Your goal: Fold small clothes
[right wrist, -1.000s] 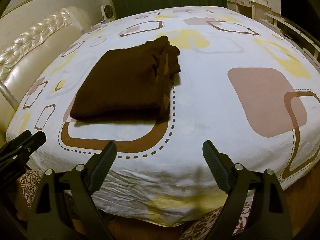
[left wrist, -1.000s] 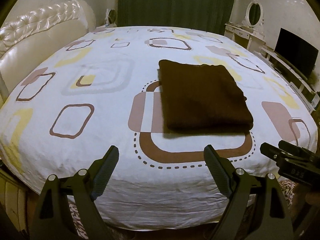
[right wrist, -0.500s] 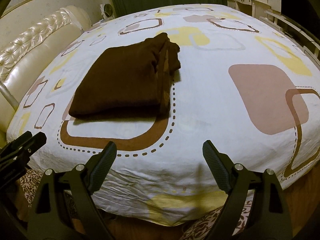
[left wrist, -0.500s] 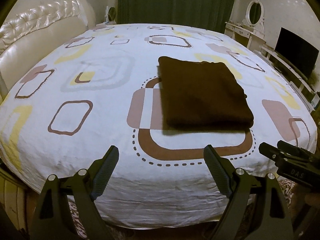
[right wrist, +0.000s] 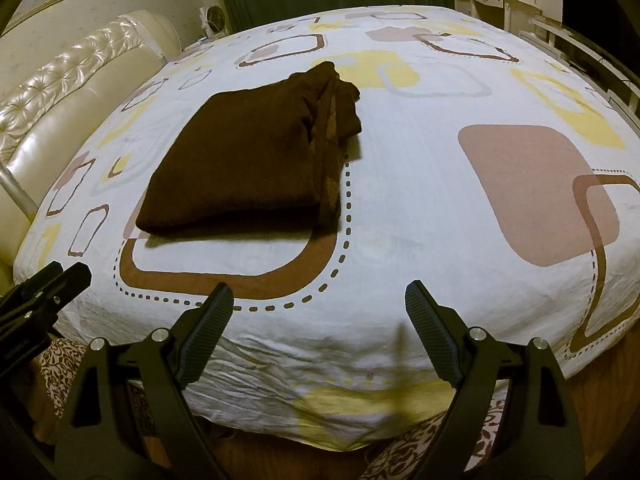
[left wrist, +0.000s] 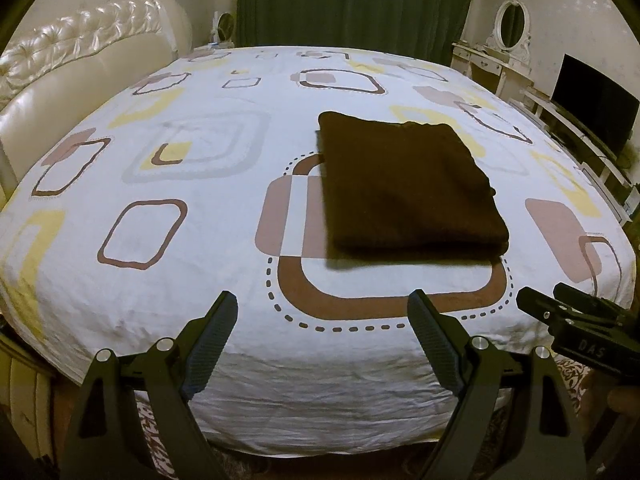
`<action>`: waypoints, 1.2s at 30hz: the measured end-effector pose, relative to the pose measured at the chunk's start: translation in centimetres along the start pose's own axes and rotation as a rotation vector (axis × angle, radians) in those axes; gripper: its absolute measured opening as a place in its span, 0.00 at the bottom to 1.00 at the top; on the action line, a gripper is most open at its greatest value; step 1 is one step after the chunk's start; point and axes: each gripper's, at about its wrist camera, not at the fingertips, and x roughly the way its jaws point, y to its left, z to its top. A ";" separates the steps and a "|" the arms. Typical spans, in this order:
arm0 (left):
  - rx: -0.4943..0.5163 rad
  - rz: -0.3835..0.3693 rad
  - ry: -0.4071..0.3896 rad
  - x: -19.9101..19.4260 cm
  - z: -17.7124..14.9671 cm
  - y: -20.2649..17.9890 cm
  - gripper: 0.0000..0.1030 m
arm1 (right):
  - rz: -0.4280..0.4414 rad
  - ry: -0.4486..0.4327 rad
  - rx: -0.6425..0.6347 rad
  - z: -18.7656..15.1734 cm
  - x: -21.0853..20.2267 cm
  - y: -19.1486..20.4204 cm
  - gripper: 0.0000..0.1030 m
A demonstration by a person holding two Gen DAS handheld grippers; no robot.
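Both cameras sit low at the near edge of the bed [left wrist: 224,248], each looking forward between its own spread fingers across the mattress toward the green curtain [left wrist: 356,4]. The left wrist view stands left of the right one; the right gripper [left wrist: 568,316] shows at its right edge. The right wrist view shows the left gripper [right wrist: 44,292] at its left edge. Both views share the folded brown garment [left wrist: 404,188] ahead of the fingers, the headboard [right wrist: 76,108] and the dressing table [left wrist: 492,60].
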 end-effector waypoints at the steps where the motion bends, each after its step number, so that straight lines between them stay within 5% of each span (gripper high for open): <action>1: -0.004 -0.001 0.001 0.0 0.0 0.0 0.83 | 0.000 0.000 0.000 0.0 0.0 0.0 0.85; 36: -0.009 0.015 0.023 0.3 -0.2 0.1 0.83 | 0.003 0.010 0.003 -0.4 0.4 0.1 0.85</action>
